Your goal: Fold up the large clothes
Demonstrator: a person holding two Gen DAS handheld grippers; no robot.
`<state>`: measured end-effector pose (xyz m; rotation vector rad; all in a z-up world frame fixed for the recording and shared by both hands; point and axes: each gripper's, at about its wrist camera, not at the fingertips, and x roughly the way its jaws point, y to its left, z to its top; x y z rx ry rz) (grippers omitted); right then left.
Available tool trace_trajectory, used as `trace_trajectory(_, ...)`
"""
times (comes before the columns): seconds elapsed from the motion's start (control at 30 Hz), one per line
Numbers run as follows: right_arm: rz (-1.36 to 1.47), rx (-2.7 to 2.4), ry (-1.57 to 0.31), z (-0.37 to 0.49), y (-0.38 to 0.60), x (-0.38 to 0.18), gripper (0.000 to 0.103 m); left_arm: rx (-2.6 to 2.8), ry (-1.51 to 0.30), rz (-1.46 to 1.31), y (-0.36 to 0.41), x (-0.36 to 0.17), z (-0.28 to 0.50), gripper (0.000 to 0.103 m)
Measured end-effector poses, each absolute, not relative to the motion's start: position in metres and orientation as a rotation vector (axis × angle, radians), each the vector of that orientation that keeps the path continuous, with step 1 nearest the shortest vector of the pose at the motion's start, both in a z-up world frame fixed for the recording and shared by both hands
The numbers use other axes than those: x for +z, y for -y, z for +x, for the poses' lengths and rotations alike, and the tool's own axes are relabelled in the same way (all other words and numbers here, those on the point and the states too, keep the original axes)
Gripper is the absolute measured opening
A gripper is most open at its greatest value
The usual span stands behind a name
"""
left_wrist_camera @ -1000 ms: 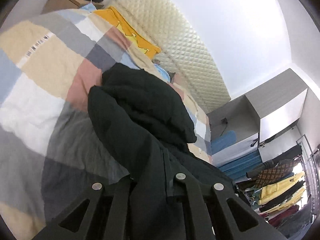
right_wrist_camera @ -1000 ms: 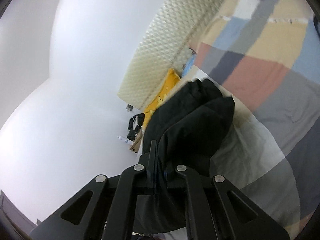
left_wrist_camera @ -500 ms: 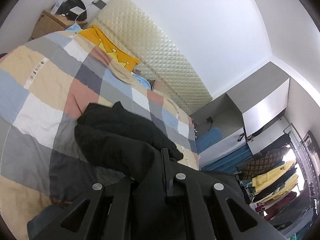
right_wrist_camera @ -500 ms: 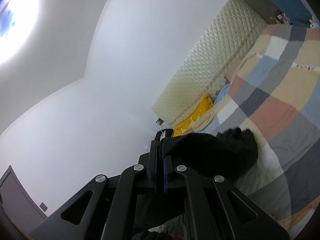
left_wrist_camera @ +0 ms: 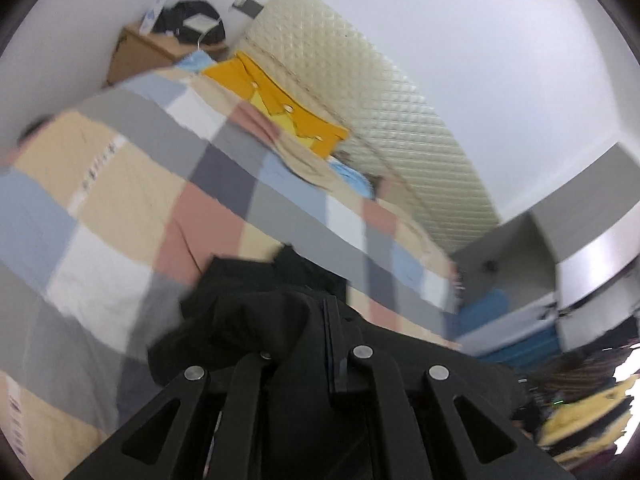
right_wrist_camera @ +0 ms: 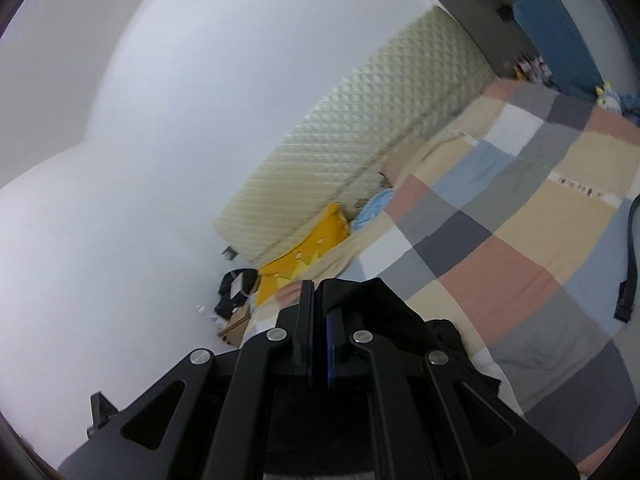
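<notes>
Right now I have both jaws clamped on the black garment (left_wrist_camera: 256,320), left gripper (left_wrist_camera: 316,344) and right gripper (right_wrist_camera: 318,320), its bulk hanging toward the patchwork quilt (right_wrist_camera: 500,240).

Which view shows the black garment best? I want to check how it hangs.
The left wrist view: the black garment bunches ahead of the left claw, spilling onto the patchwork quilt, though blurred. The right wrist view shows only a taut edge pinched in the right claw, mostly hidden by it.
</notes>
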<state>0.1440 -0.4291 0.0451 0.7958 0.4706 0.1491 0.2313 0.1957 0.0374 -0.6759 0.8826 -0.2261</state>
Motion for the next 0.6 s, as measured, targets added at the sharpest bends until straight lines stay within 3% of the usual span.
trace_trajectory(0.23,0.618,-0.004,-0.635,0.227,0.426,0.031,0.005,-0.165,-0.928,-0.633,-0.175,0.007,0.305,0.008)
trace_trajectory(0.6,0.584,-0.176,-0.869,0.317,0.437,-0.073,0.005,-0.081,-1.042,-0.47,-0.139,-0.087,0.38,0.009)
